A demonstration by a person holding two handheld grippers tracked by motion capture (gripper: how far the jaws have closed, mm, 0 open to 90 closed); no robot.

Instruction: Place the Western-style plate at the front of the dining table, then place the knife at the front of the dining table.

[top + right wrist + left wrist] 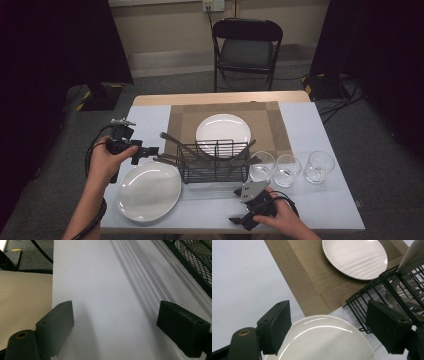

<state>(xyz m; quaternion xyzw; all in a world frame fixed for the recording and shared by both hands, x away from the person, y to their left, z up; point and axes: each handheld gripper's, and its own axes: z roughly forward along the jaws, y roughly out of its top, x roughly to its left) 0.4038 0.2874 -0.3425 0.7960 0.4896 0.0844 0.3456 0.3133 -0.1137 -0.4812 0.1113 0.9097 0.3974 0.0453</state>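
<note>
My left gripper (148, 153) is held by a hand at the table's left, pointing toward a black wire basket (214, 161) that holds several utensils. In the left gripper view it (329, 327) stands open above the far rim of a white plate (324, 340), with nothing between its fingers. A second white plate (223, 131) lies on a brown placemat (185, 120) behind the basket. My right gripper (240, 221) sits near the front edge, under the other hand. It (115, 325) is open over the bare white table cover (100, 277).
Three clear glasses (288, 170) stand in a row right of the basket. The basket's mesh corner (197, 260) is close on the right gripper's right side. The cover's edge and a tan surface (22, 305) lie on its left. A black chair (247, 50) stands behind the table.
</note>
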